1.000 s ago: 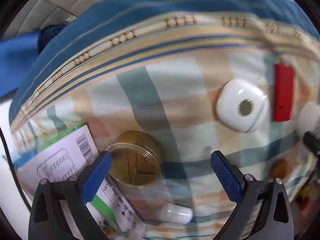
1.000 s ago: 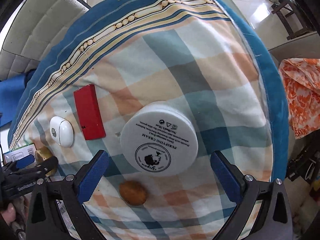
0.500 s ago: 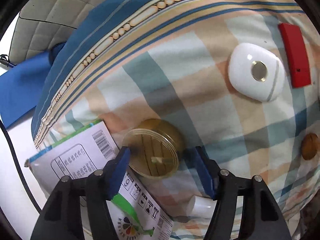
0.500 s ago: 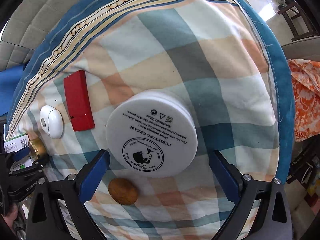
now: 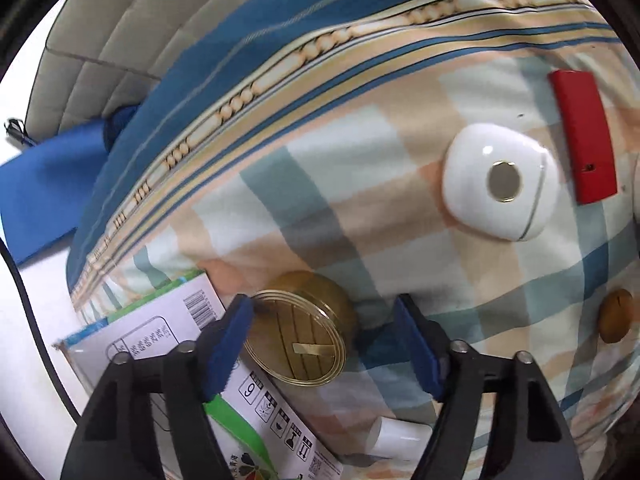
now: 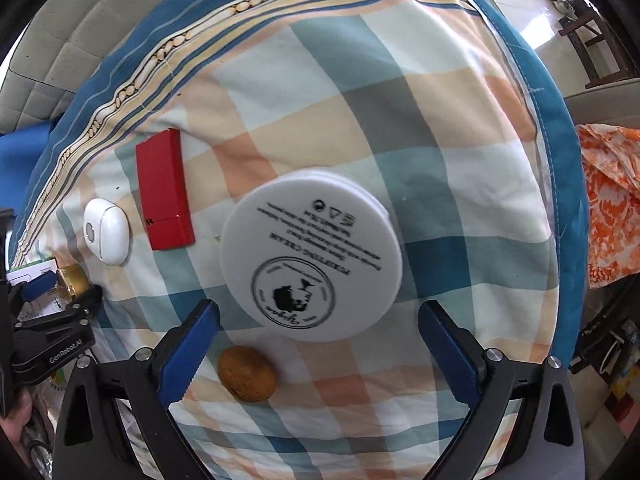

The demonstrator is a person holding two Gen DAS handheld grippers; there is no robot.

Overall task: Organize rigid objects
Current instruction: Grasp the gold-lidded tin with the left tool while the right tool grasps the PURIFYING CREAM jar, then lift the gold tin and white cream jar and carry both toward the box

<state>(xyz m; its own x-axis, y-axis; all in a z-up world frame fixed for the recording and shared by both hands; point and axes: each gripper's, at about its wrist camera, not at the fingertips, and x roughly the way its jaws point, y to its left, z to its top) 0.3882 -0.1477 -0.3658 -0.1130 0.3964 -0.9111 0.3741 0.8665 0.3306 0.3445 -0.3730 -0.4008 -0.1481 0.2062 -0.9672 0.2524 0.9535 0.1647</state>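
Note:
A gold-lidded jar (image 5: 304, 340) leans on a printed carton (image 5: 152, 336) on the checked bedcover (image 5: 360, 208). My left gripper (image 5: 322, 312) straddles it and its jaws are opening: the left pad is at the rim, the right pad stands clear. In the right wrist view, a white cream jar (image 6: 312, 256) lies partly between the wide-open fingers of my right gripper (image 6: 319, 312), untouched. A brown nut (image 6: 246, 372), a red box (image 6: 164, 196) and a white oval case (image 6: 106, 232) lie nearby; my left gripper (image 6: 68, 286) shows at the left edge.
A small white bottle (image 5: 400, 438) lies under my left gripper. The red box (image 5: 582, 136), oval case (image 5: 500, 180) and nut (image 5: 614, 316) sit to the right. A blue cloth (image 5: 40, 184) and padded cream surface (image 5: 120, 40) border the cover; orange fabric (image 6: 612, 200) lies beyond its right edge.
My left gripper's jaws went from wide apart to close around the gold jar, then parted a little, and its view tilted up. The right gripper has barely moved.

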